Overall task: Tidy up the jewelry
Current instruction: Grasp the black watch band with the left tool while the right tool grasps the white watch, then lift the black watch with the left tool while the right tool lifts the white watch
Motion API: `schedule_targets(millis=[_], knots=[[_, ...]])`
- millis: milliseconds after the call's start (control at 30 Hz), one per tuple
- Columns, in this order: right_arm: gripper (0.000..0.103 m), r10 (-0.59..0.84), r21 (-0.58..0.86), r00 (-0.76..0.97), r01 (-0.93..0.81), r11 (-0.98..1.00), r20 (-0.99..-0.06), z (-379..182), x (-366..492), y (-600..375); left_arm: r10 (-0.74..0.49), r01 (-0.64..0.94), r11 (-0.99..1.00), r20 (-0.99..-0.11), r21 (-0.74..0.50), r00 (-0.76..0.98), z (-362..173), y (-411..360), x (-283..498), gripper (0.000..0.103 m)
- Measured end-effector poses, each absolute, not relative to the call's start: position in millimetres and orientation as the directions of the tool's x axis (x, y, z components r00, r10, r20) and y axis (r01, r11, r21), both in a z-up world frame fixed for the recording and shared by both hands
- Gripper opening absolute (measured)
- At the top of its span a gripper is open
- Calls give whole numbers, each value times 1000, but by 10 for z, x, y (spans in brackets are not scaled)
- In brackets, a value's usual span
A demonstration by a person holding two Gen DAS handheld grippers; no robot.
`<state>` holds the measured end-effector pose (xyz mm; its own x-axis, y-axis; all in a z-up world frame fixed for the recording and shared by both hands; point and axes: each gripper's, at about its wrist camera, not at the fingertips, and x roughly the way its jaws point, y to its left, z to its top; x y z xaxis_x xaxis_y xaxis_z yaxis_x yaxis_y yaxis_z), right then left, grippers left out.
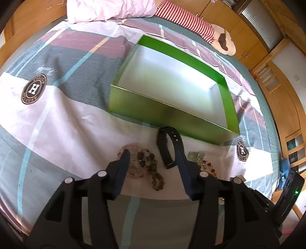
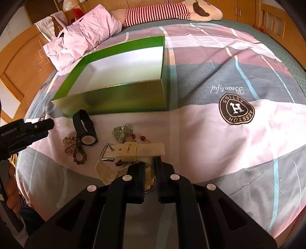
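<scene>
An open green box (image 1: 160, 113) (image 2: 122, 99) with a white inside lies on the bed. In front of it lie a black watch (image 1: 168, 145) (image 2: 86, 128), brown and pink bead bracelets (image 1: 145, 164) (image 2: 74, 147), a green and red bead string (image 2: 124, 133) (image 1: 197, 156) and a cream watch (image 2: 133, 149). My left gripper (image 1: 153, 155) is open, its fingers straddling the brown beads and the black watch strap. My right gripper (image 2: 150, 162) is shut on the cream watch's case, low over the sheet.
A patchwork bedsheet (image 2: 220, 80) covers the bed. A pink pillow (image 2: 84, 34) and a striped plush toy (image 2: 162, 9) lie at the far side. Wooden cabinets (image 1: 248, 44) surround the bed. My left gripper also shows at the left of the right wrist view (image 2: 28, 132).
</scene>
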<state>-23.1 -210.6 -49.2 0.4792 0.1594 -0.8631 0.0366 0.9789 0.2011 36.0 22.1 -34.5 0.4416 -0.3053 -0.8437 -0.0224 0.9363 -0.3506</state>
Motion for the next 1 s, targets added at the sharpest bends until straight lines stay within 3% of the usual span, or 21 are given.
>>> schedule_targets(millis=[167, 333, 400, 500, 533, 600, 700, 1000], knots=[[9, 158, 194, 476, 27, 981, -865, -505, -239, -2087, -327, 20, 935, -840, -353, 433, -390, 21, 409, 63], [9, 160, 194, 468, 24, 981, -869, -520, -241, -2081, -265, 44, 962, -876, -271, 403, -553, -255, 548, 66], [9, 162, 194, 466, 21, 981, -870, -519, -245, -2081, -245, 41, 967, -885, -250, 395, -616, -300, 580, 77], [9, 165, 194, 463, 14, 981, -871, -523, -254, -2064, -222, 35, 973, -894, -226, 389, -684, -311, 593, 76], [9, 167, 194, 463, 12, 981, -870, -521, -257, -2060, -217, 37, 975, -898, -220, 382, -704, -306, 593, 74], [9, 169, 195, 465, 9, 981, -869, -509, -262, -2058, -237, 38, 970, -903, -240, 359, -737, -283, 600, 44], [9, 169, 196, 471, 8, 981, -866, -496, -266, -2058, -326, 34, 942, -884, -335, 334, -772, -220, 589, 19], [9, 171, 199, 480, 8, 980, -860, -470, -266, -2057, -297, 60, 953, -870, -298, 393, -515, -153, 417, 16]])
